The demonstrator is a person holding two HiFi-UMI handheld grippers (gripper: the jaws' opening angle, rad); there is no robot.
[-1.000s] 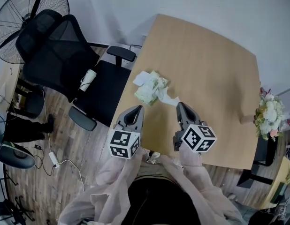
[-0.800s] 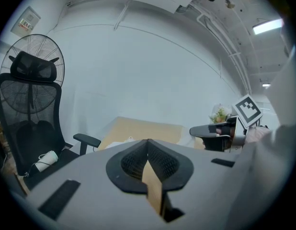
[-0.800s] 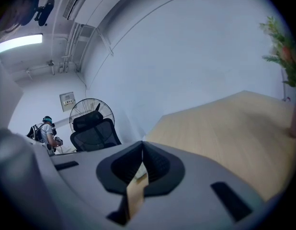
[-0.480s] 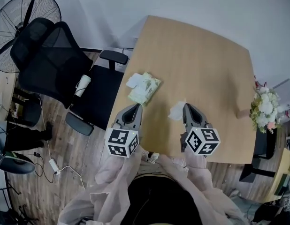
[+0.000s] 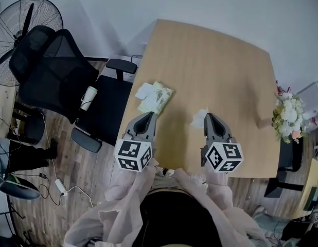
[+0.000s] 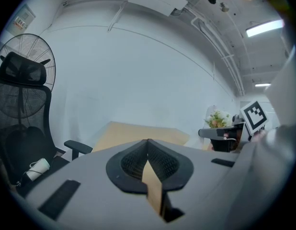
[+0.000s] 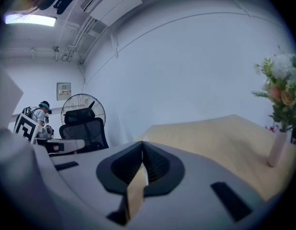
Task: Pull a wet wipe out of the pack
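**Wipe clear of the pack, pinched in the right gripper**

Wipe (image 5: 198,119) hangs as a small crumpled white wad at the tip of the right gripper (image 5: 207,116), above the near half of the table (image 5: 215,60) and apart from the pack (image 5: 159,98). The right gripper view shows the jaws pressed together with a thin white sliver caught at their tip (image 7: 142,142), so they are clamped on the wipe.

The pack, pale green, lies flat near the table's left edge, beyond the left gripper (image 5: 148,115). A white sheet (image 5: 142,90) sticks out at its left end. The left gripper is short of the pack and does not touch it. Its own view shows the jaws closed on each other (image 6: 148,140) with nothing between them, only bare table beyond.

Both grippers are held side by side at the table's near edge, pointing away from the person. A black chair (image 5: 51,71) and a fan (image 5: 20,19) stand left of the table. Flowers (image 5: 287,117) sit at its right edge.
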